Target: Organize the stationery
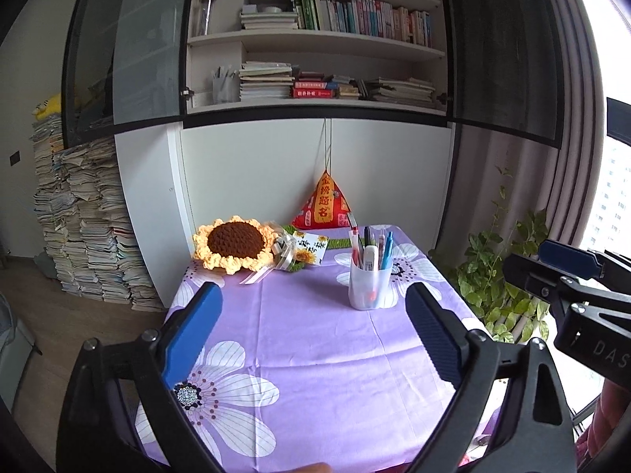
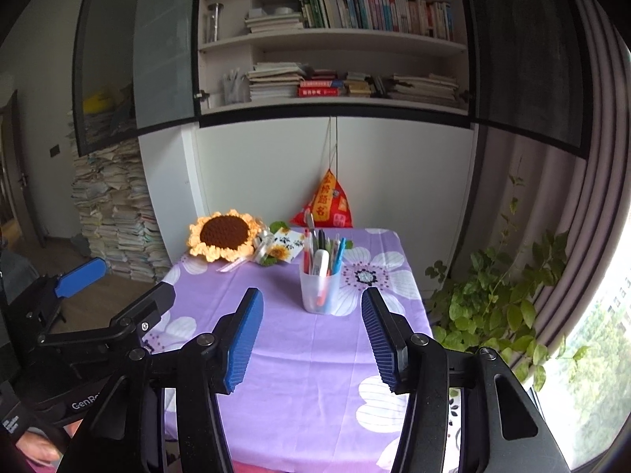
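Stationery looks pretty much sorted already: every pen and marker visible is standing in the translucent pen cup (image 1: 370,284), which sits upright on the desk (image 1: 315,335), toward the far right part of the purple flowered cloth. From the left wrist view the cup is at about 1 o'clock from the left tongs (image 1: 311,315); from the right wrist view it's just about 12 o'clock, between and beyond the pads of the right tongs (image 2: 312,329)

Both tongs are released and carrying nothing. The left pair is spread wide, the right pair is about halfway apart, bare cloth showing between the blue pads in both views. Neither is touching the cup, both hang well short of it

No loose pens can be spotted anywhere on the cloth. Only other stuff on the desk is the crochet sunflower (image 1: 236,242) with its little card at about 11 o'clock from the cup, and the red pyramid charm (image 1: 324,203) behind it at the back edge, neither looks like stationery

So judging by this, job's basically finished, maybe nothing left but pulling away. The near edge of the desk is hidden behind the tongs though, so something could be lying there unseen
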Motion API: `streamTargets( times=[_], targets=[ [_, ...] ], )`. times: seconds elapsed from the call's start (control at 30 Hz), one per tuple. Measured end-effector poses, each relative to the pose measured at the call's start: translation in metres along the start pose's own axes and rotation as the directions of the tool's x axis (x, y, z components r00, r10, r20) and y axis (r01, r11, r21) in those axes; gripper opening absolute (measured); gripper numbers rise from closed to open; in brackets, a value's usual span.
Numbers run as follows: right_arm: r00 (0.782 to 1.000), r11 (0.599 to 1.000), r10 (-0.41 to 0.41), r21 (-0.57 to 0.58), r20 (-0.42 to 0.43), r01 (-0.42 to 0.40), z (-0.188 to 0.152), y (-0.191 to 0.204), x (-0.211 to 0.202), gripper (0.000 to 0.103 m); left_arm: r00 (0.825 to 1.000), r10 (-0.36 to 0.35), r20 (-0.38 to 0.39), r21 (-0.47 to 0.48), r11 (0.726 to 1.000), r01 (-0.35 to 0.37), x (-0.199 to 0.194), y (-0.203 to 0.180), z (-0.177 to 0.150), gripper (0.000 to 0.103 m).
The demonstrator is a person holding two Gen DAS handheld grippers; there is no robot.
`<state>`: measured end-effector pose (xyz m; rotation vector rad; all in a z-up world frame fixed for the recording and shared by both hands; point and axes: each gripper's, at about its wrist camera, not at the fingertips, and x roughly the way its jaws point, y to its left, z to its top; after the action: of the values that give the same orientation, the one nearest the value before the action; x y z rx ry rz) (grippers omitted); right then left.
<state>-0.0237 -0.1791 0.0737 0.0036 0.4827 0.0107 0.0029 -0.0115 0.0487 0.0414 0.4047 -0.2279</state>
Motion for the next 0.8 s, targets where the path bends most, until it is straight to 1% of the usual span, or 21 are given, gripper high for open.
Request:
streamTargets(
  times=[0.13,0.3,0.43,0.8],
  targets=[
    [1.0,1.0,0.0,-0.003,0.021,0.0,-0.002,0.003,-0.012,0.057,1.0,0.005,0.015,-0.015,1.0,-0.005,-0.012,0.001,-0.001,0.097],
    [1.0,1.0,-0.002,0.003,0.031,0.002,-0.006,0.004,-0.021,0.057,1.0,0.007,0.025,-0.007,1.0,-0.007,-0.023,0.0,-0.003,0.101],
    [0.999,1.0,-0.006,0.016,0.04,0.005,-0.007,0.002,-0.027,0.057,0.999,0.015,0.048,0.008,1.0,-0.015,-0.033,-0.003,-0.003,0.101],
    [0.997,0.999,-0.027,0.041,0.071,0.024,-0.006,-0.003,-0.036,0.057,0.997,0.011,0.073,0.0,1.0,-0.011,-0.046,-0.001,0.0,0.102]
  ],
)
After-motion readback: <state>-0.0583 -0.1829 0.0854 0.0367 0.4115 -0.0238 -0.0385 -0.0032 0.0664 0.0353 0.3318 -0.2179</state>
